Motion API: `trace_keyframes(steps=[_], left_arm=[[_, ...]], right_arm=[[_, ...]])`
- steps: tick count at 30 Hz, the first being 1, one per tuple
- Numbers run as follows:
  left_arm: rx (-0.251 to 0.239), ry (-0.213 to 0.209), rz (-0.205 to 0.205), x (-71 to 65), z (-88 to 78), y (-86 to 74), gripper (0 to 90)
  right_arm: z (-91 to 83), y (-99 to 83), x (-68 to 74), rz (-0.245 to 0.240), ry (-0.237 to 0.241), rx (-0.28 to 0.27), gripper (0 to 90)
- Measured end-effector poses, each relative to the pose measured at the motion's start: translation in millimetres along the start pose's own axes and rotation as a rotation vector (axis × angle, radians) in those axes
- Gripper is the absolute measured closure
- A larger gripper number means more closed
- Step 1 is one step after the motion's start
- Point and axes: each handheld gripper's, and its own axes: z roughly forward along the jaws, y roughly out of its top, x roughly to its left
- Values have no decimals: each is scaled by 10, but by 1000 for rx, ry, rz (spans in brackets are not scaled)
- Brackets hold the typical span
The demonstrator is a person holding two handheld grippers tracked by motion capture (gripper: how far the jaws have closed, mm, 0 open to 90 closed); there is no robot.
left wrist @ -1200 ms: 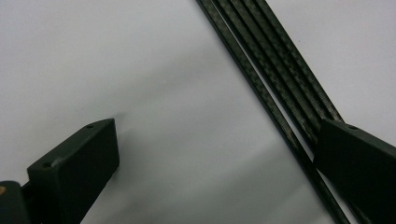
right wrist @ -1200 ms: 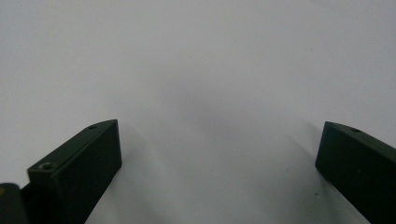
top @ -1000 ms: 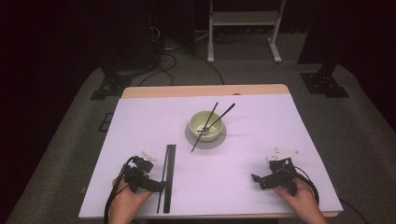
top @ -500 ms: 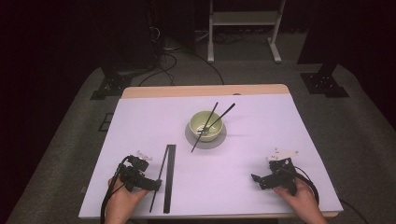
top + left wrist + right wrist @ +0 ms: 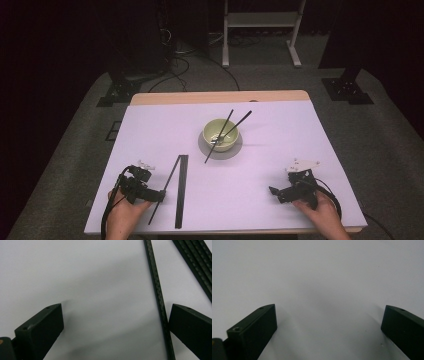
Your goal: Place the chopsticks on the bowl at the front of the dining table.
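Your left tongs (image 5: pixel 115 322) stand open around a thin black chopstick (image 5: pixel 157 297) lying on the white table (image 5: pixel 270 145), just inside one jaw, ready to close. Your right tongs (image 5: pixel 329 322) rest open, empty.

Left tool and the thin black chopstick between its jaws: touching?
Cannot tell. In the left gripper view the left tool stands open, and the thin black chopstick runs right beside its right-hand jaw; no gap or contact shows plainly there.

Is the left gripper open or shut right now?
Open. In its own view the left gripper has its jaws wide apart, with one black chopstick lying between them, not clamped.
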Motion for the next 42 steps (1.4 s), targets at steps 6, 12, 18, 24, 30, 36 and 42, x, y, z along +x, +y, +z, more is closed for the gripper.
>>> trace_keyframes(steps=[6,12,18,24,30,36,42], left_arm=[[1,9,-13,59,-7,-14,0],[0,19,-33,157,-26,-39,0],[-7,33,-55,254,-47,-72,0],[-10,40,-68,317,-59,-90,0],[-29,28,-50,306,-81,-82,0],[-23,7,-26,279,-72,-63,0],[-33,-15,8,254,-75,-3,0]], right_arm=[[0,0,0,0,0,0,0],[0,0,0,0,0,0,0],[0,0,0,0,0,0,0],[0,0,0,0,0,0,0],[0,0,0,0,0,0,0],[0,0,0,0,0,0,0],[0,0,0,0,0,0,0]])
